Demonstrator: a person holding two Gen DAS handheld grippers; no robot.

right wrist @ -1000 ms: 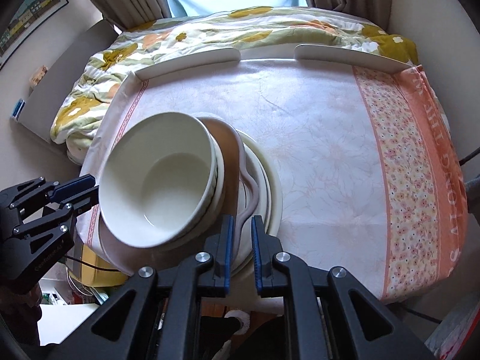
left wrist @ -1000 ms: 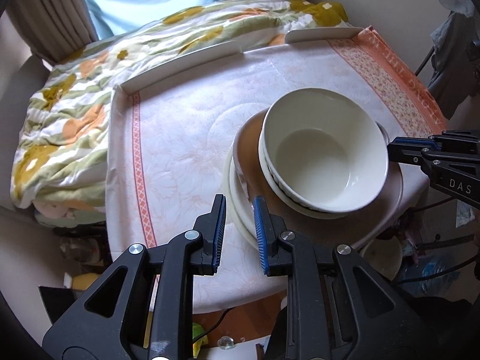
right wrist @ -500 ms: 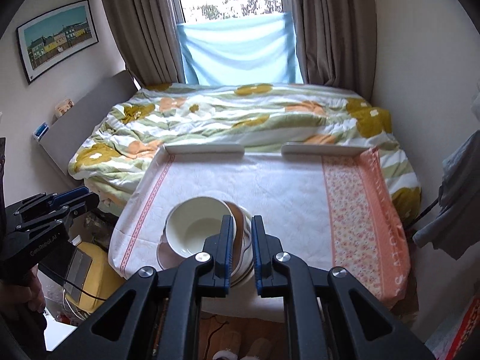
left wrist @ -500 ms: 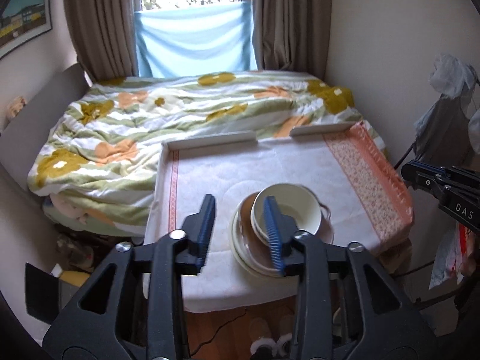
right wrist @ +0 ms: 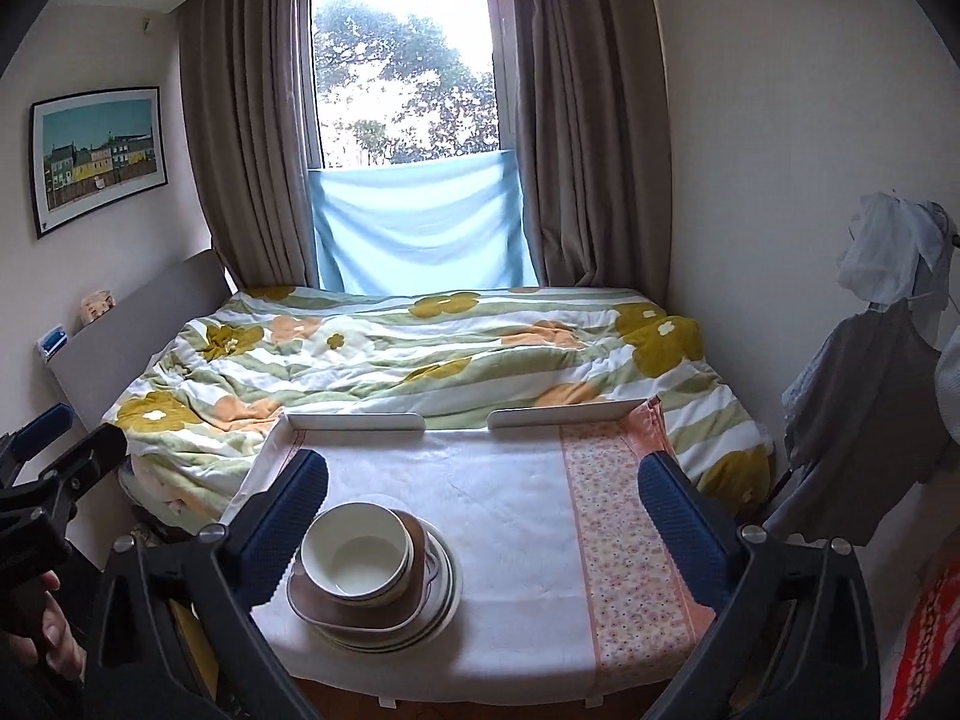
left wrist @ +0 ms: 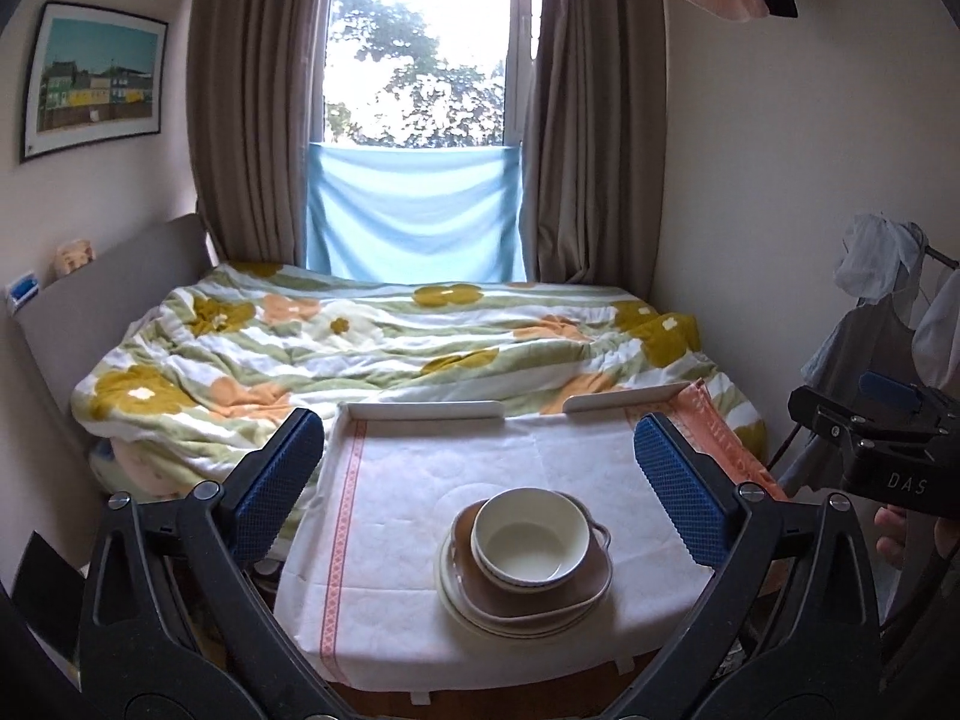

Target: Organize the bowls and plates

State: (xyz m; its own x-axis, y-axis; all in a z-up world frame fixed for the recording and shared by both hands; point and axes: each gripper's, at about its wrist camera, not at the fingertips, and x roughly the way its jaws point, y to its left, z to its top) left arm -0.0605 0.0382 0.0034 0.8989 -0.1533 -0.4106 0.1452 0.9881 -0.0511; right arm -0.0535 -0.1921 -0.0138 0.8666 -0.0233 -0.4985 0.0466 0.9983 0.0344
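A white bowl sits on a brown plate, which rests on a stack of white plates near the front edge of the cloth-covered table. My left gripper hangs above and behind the stack, its jaws opening wide with nothing between them. My right gripper hovers likewise, jaws opening and empty. Neither touches the dishes. The right gripper also shows at the right edge of the left wrist view, and the left gripper at the left edge of the right wrist view.
A bed with a flowered quilt lies directly behind the table. Two white rails line the table's far edge. Clothes hang on a rack at the right. A hand holds the left gripper's handle.
Both grippers rose, drew back from the stack and tilted up, so the whole room shows. Both pairs of jaws went from nearly shut to wide apart. The dishes stayed put.
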